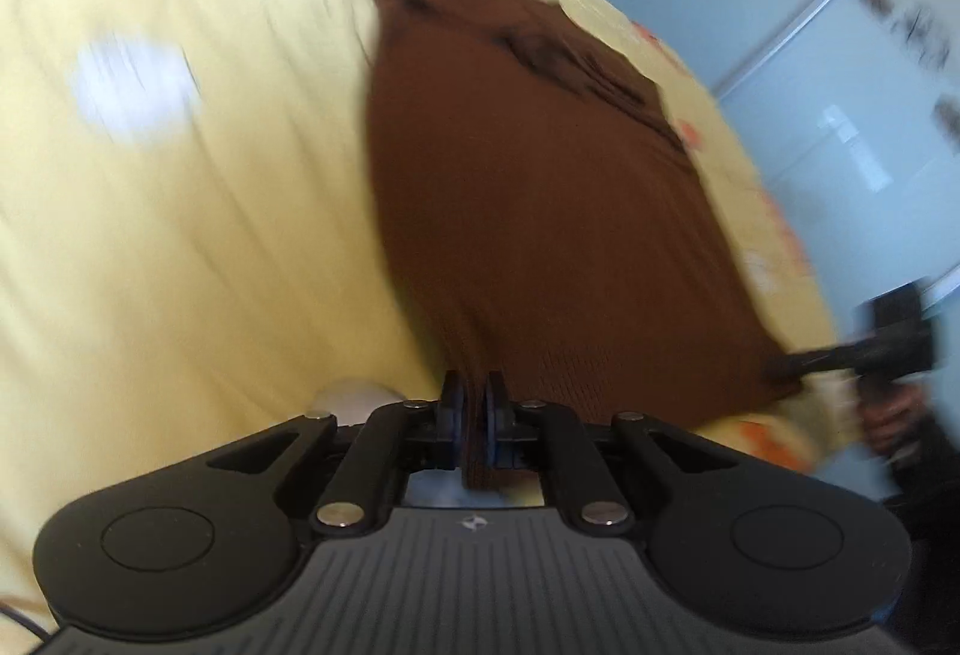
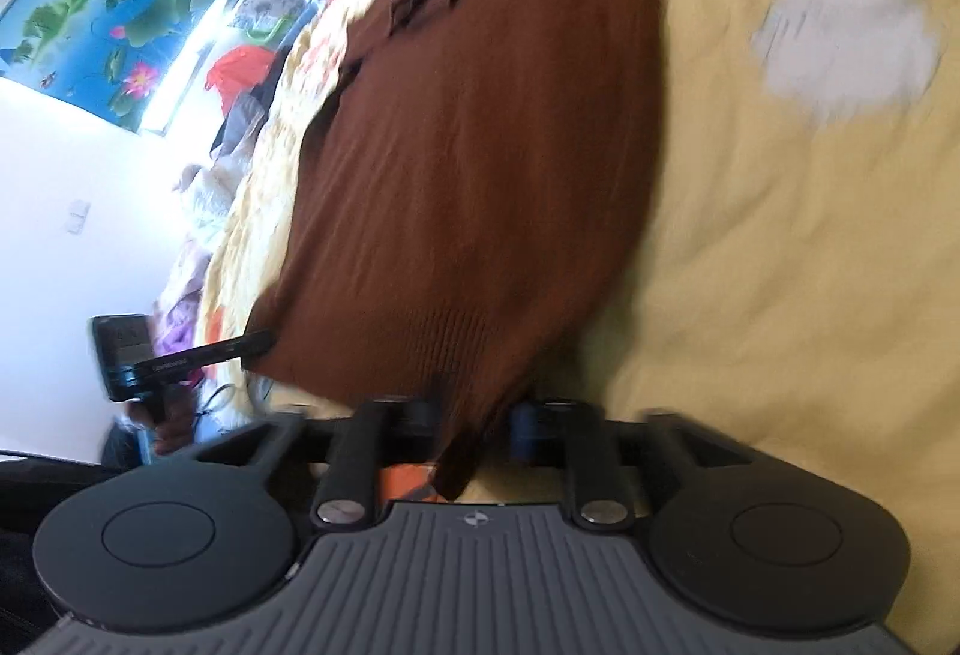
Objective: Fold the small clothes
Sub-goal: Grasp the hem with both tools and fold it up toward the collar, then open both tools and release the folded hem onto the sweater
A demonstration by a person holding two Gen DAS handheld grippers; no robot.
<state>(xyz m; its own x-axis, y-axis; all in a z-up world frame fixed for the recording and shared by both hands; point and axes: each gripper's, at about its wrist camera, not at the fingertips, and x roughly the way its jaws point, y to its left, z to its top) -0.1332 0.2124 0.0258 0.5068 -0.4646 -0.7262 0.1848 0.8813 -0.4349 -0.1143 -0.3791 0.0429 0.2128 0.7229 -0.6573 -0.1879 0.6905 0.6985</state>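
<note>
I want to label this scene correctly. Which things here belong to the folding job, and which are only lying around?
Belong to the job:
- brown knitted garment
- left gripper, pinching its hem
- right gripper, at the other corner
- yellow bedsheet underneath

Just lying about:
- lotus picture on the wall
- heap of clothes past the bed

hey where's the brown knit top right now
The brown knit top lies spread on the yellow bedsheet, its near hem pinched at one corner by the left gripper and at the other by the right gripper.
</note>
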